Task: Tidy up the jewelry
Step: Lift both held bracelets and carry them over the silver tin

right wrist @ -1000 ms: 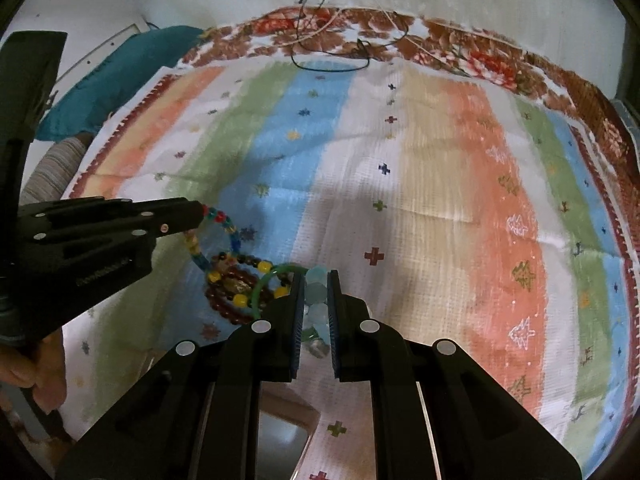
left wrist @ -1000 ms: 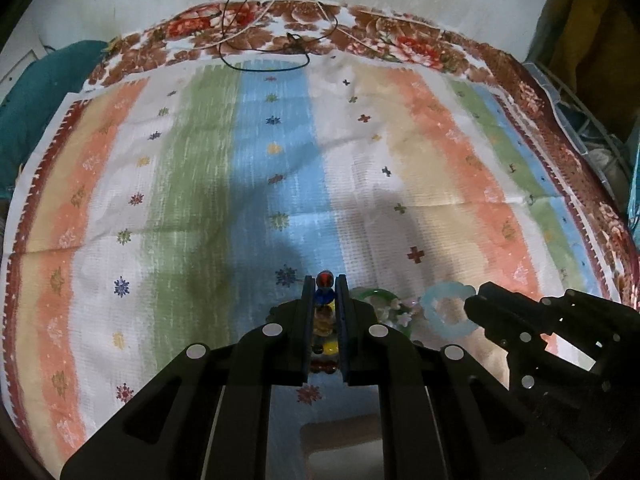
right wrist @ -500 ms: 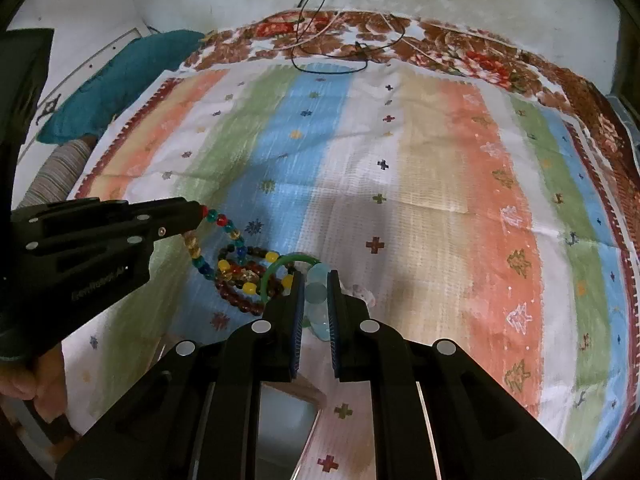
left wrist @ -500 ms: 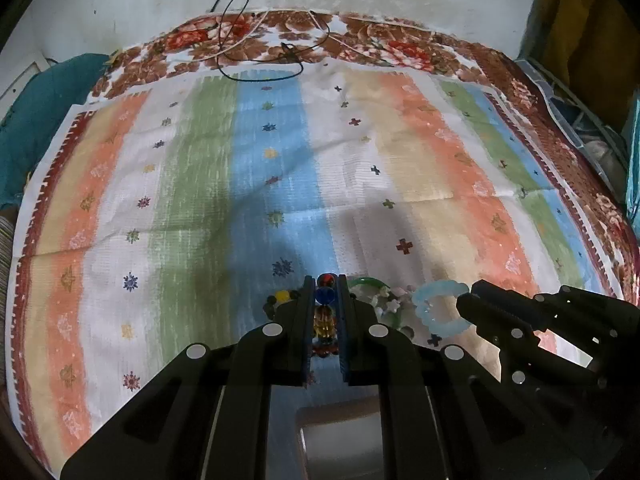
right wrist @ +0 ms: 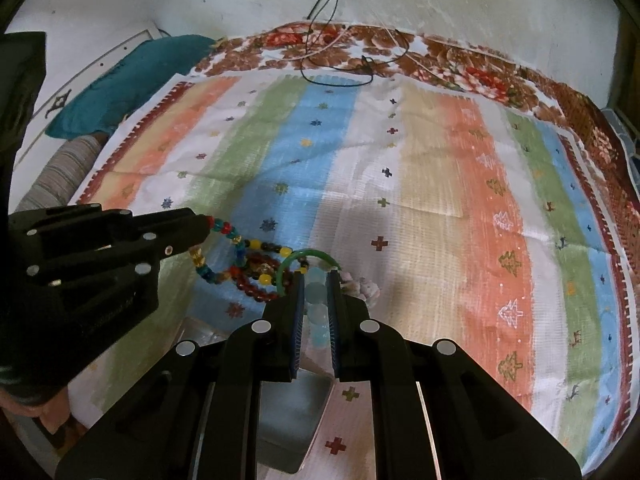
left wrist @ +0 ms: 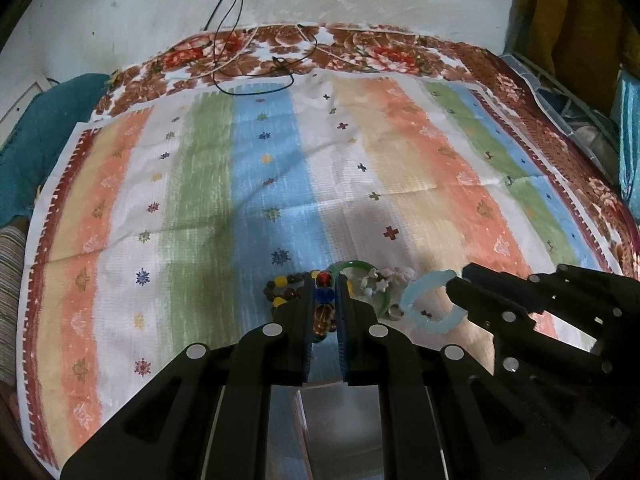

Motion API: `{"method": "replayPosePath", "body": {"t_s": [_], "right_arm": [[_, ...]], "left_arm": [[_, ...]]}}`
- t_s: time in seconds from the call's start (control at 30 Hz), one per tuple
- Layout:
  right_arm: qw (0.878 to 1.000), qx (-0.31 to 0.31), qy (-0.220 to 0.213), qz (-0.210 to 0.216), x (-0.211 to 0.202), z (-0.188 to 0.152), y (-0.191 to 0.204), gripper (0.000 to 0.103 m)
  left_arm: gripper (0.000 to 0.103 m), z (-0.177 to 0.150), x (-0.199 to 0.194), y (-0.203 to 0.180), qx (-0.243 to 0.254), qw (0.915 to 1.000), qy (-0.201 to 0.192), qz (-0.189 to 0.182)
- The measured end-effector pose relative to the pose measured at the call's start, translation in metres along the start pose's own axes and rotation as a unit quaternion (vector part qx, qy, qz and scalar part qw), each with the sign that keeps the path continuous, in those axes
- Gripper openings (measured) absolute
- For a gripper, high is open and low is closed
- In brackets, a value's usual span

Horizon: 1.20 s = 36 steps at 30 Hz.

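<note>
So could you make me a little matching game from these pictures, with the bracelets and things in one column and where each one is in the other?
Things:
1. multicoloured bead bracelet
2. pale blue bracelet
3. green bangle
4. black cable

Places:
A. lying loose on the striped cloth
B. far edge of the bed, by the wall
C. pinched in the right gripper
D. pinched in the left gripper

Pairs: 1-D, 2-C, 3-A, 4-B

multicolour bead bracelet (right wrist: 224, 232) lifted | pale blue bracelet (left wrist: 430, 300) lifted
</note>
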State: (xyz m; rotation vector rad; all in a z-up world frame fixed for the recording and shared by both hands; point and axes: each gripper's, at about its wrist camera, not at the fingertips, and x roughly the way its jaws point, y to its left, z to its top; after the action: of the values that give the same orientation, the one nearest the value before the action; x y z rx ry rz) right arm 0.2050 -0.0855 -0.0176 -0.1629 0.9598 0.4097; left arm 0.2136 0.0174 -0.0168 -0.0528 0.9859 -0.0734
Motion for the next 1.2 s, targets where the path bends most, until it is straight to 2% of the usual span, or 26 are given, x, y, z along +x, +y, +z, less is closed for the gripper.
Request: {"method": "replayPosePath", "body": {"t_s": [0.27,0.63,1.2], "right_arm": [[1.000,-0.001,-0.007,-0.006,-0.012,-0.009,0.003,0.012],[1.000,-0.004,-0.023,0.008,-0.035,-0.022,0.012,0.012],[0.999,-0.011,-0.024,0.021,-0.050,-0.048,0.025,0.012]], "left_arm": [[0.010,-0.013,-0.023,-0.002,-0.003,0.9998,-0.015,-0.008],[0.010,-0.033,-0.057,-0.008,-0.006,0.9988,-0.038,-0.029],[0.010,-0.062,-0.078,-0.006,-0.014,0.9981,-0.043,-0.042]]}}
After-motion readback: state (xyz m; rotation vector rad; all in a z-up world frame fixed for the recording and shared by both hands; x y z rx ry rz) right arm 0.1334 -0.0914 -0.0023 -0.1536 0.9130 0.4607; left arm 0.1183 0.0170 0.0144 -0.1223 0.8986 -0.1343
